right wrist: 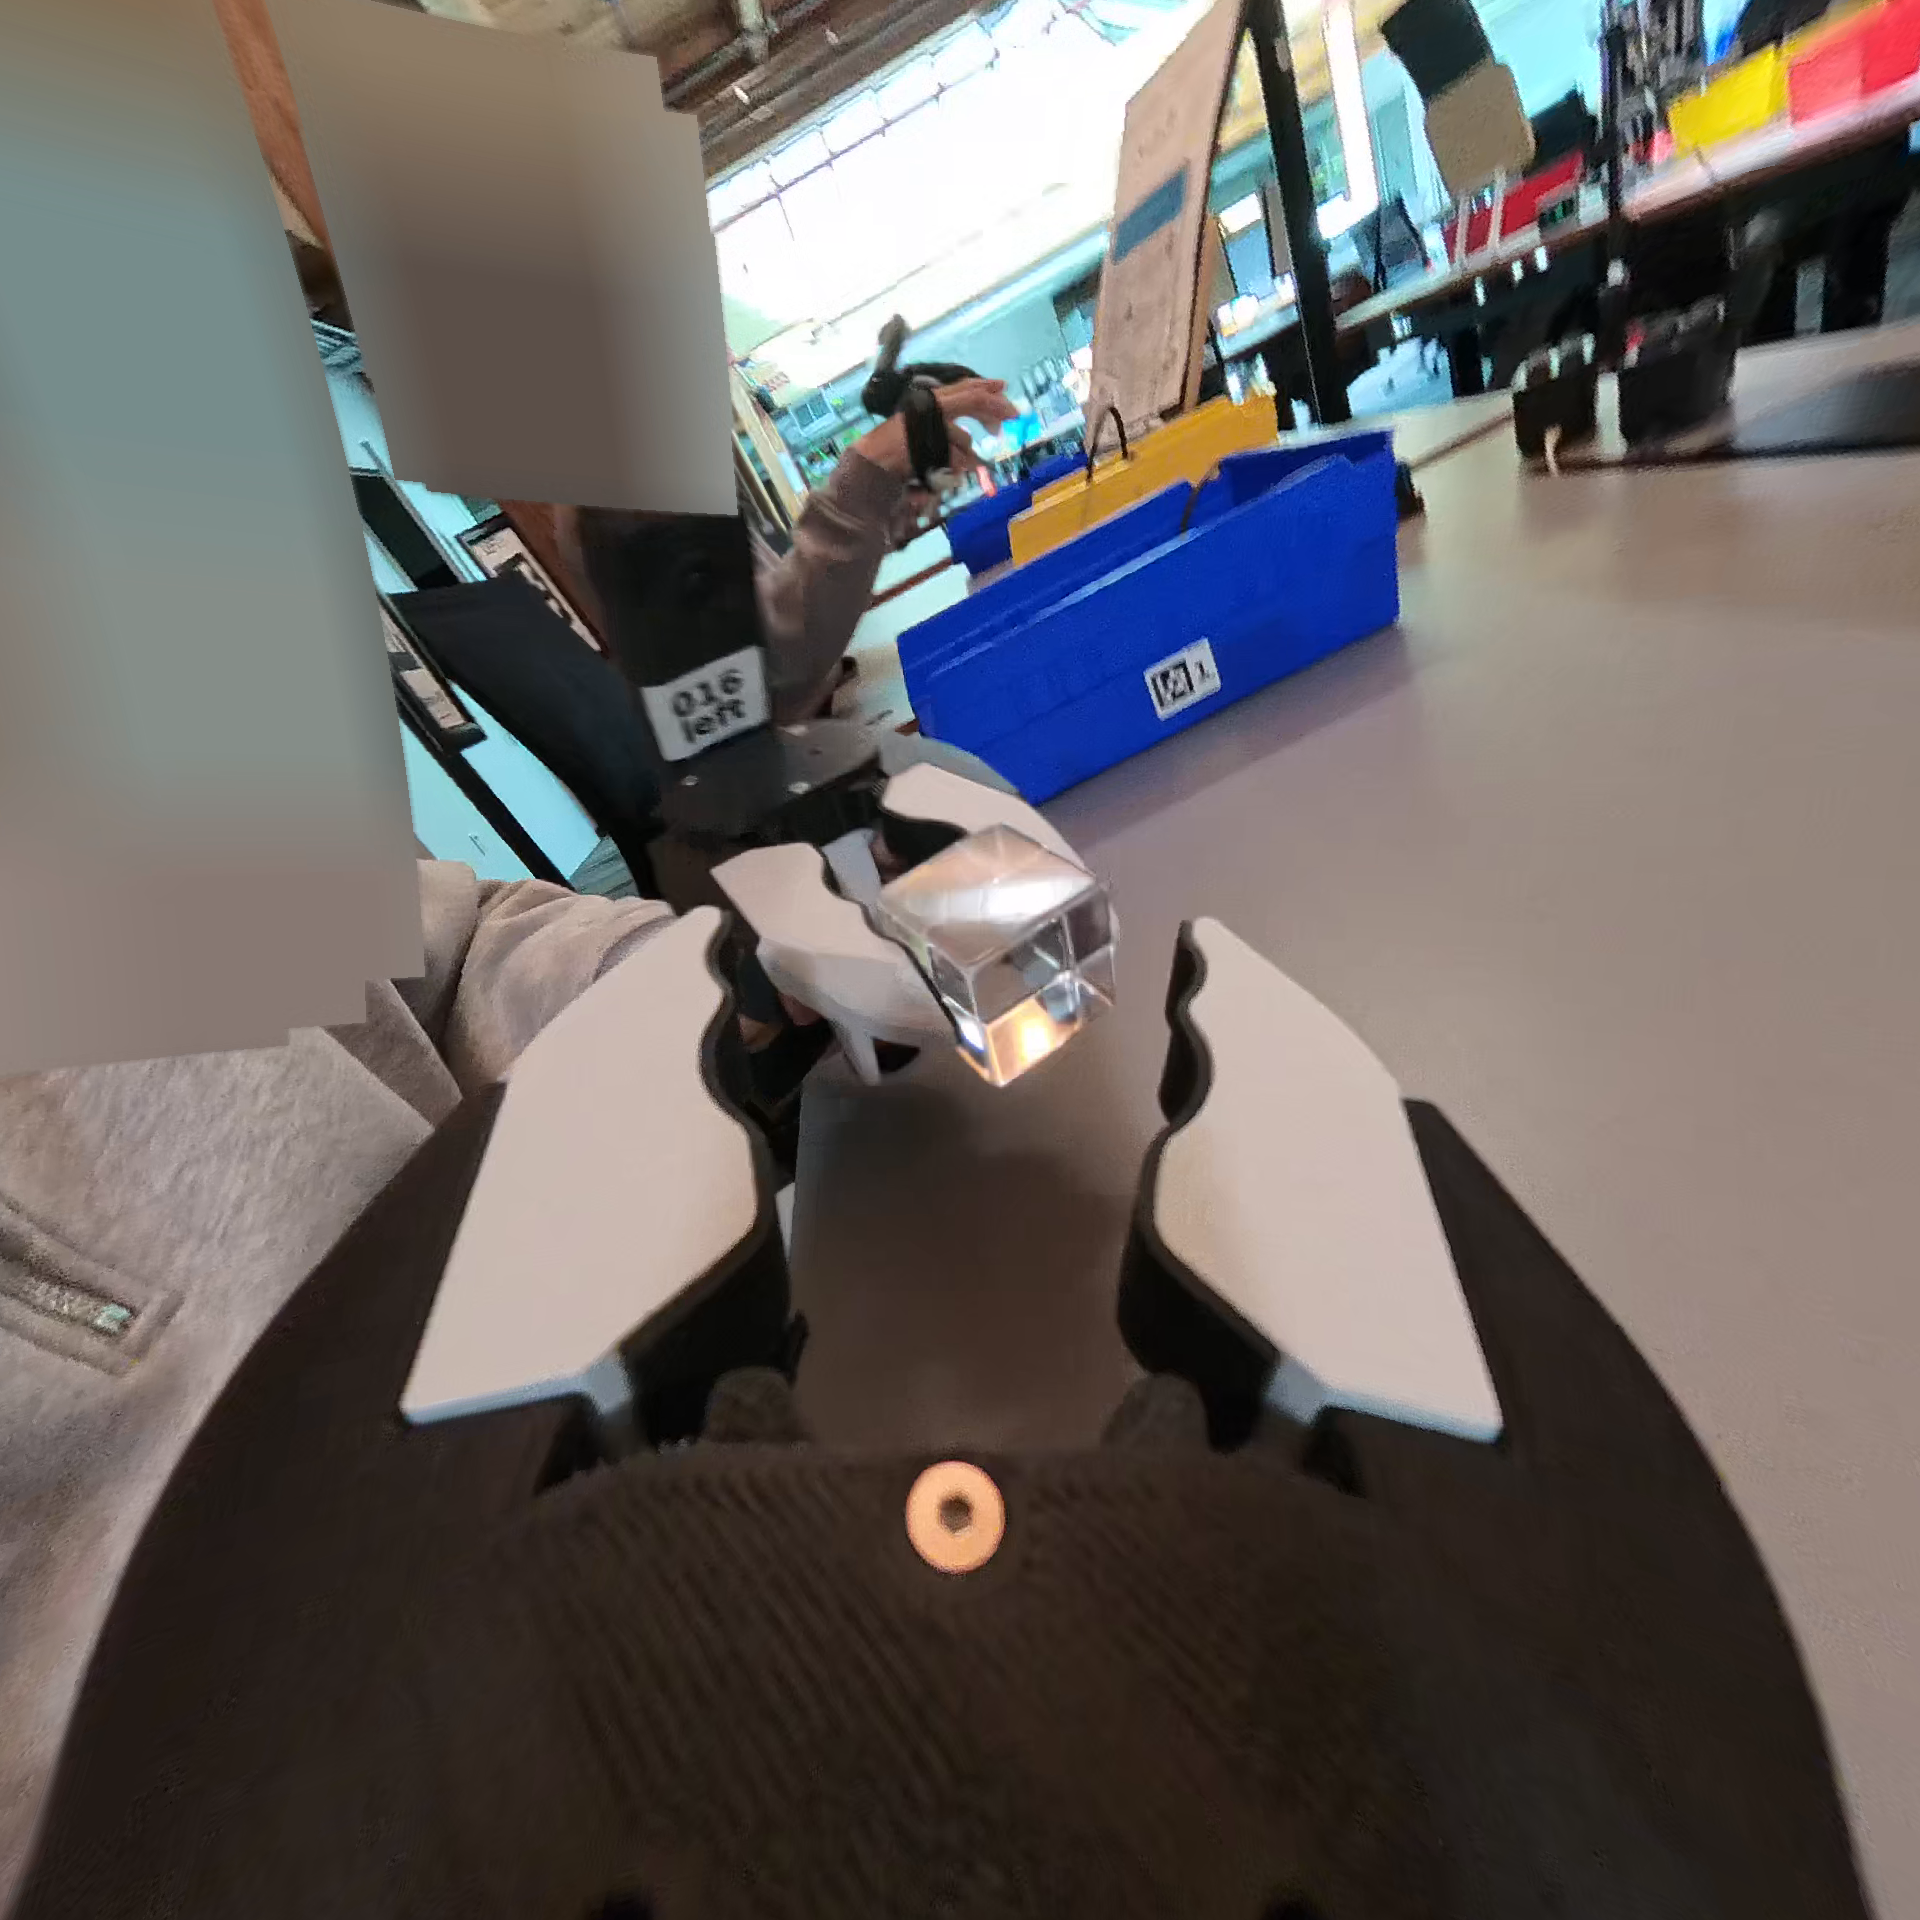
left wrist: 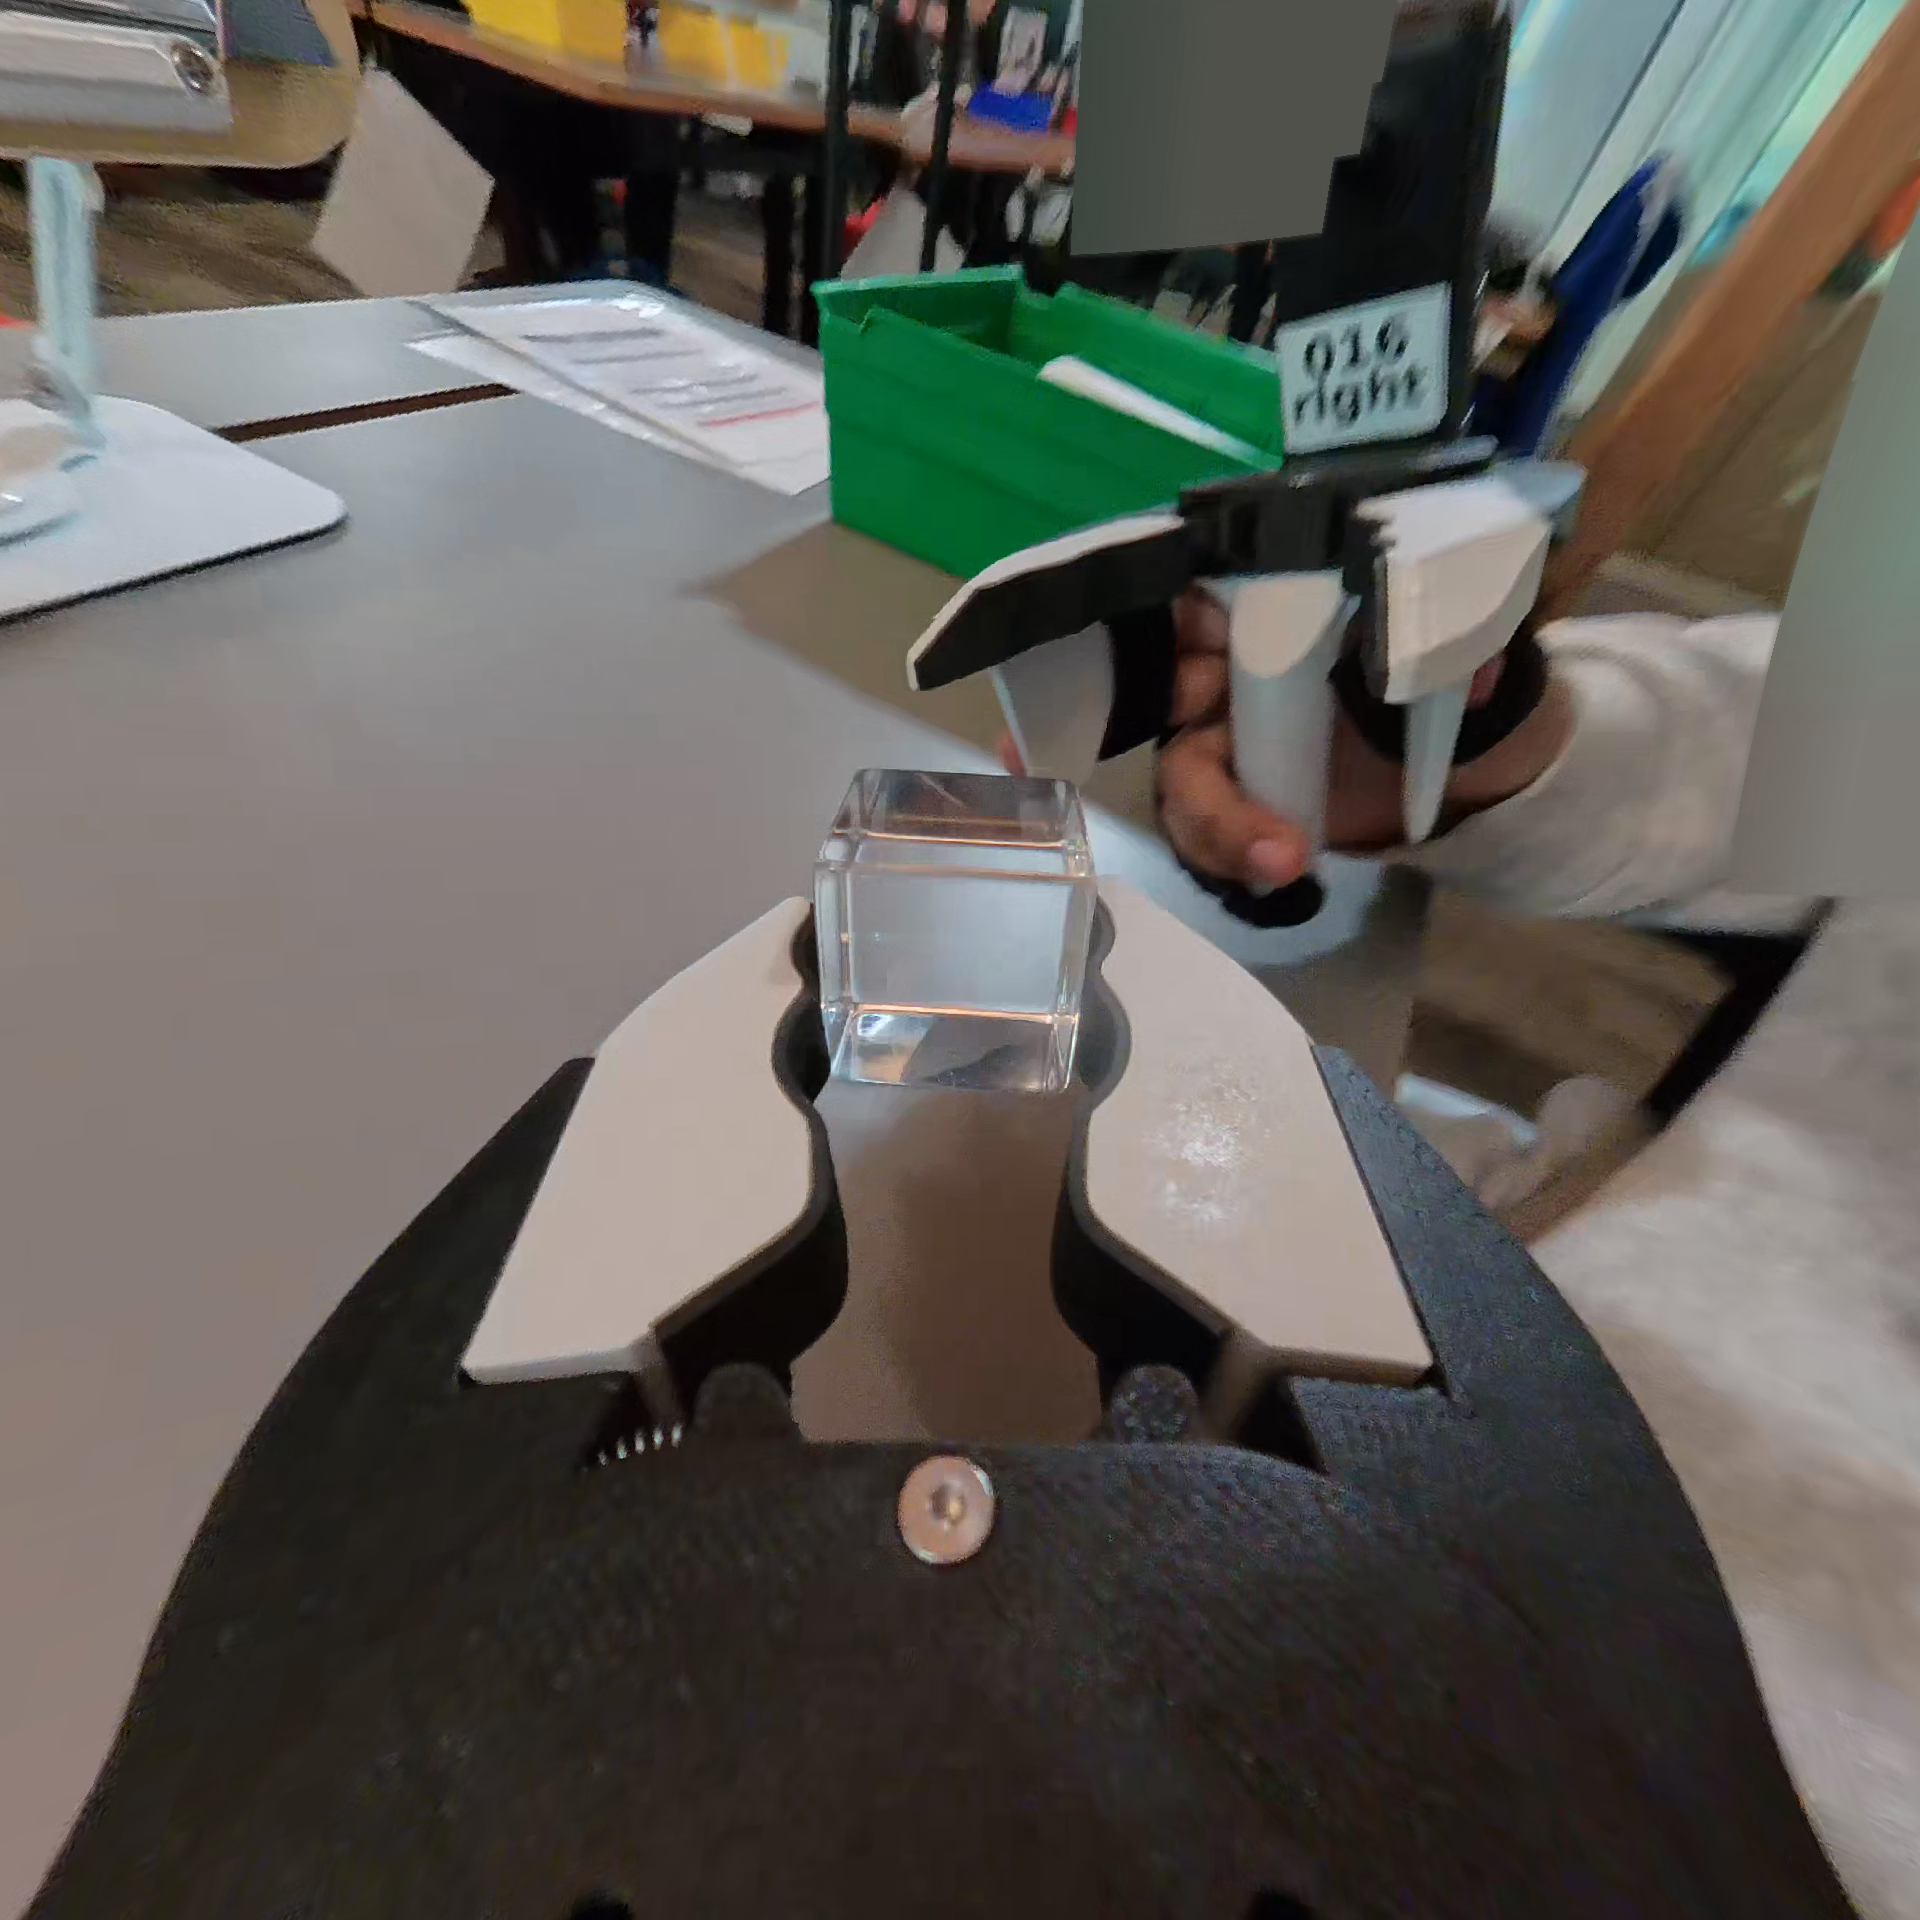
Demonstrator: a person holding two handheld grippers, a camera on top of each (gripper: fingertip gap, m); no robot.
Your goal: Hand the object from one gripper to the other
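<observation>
Grey table [right wrist: 1558, 831], one clear cube [left wrist: 954, 935] gripped by left claw [left wrist: 951, 966], right claw [right wrist: 951, 997] spread wide, empty

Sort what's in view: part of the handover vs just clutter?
Job:
clear cube
left gripper, clamped on the cube
right gripper, open

Lying about:
green bin
blue bin
yellow bin
paper sheet
</observation>
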